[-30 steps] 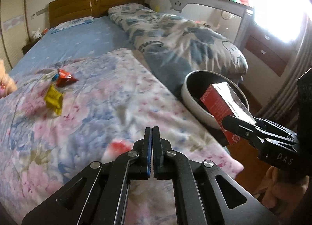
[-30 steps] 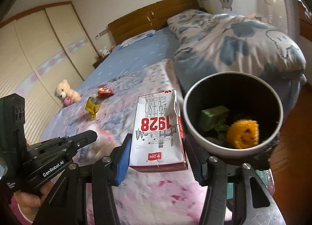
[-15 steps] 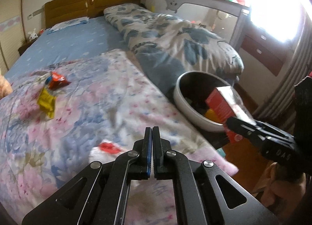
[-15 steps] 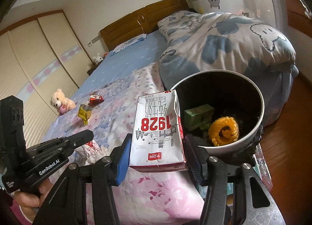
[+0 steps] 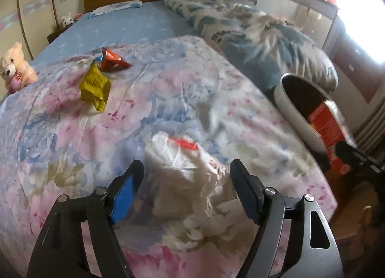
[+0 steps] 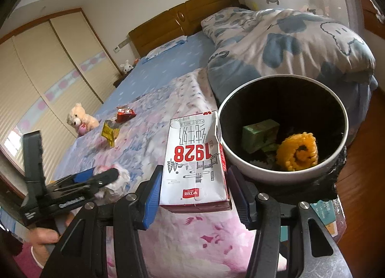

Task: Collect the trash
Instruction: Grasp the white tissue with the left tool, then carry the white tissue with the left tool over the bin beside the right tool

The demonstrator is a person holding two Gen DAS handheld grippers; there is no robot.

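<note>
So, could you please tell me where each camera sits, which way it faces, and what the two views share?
Left wrist: on the left gripper, facing down the bed; its jaws, just opened, straddle a plastic bag.
Right wrist: on the right gripper, shut on a milk carton beside the bin; a hand shows lower left.
Shared: bag, carton, bin, yellow wrapper, red wrapper, teddy bear.

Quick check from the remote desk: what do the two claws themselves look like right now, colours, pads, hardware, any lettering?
Both are black angular linkage frames with silver pivot bolts. The left claw has a blue pad on one finger and a black inner face on the other. The right claw shows blue pads on both fingers. White lettering runs along the left claw's side in the right wrist view, too blurred to read. No cables or sleeves show.
</note>
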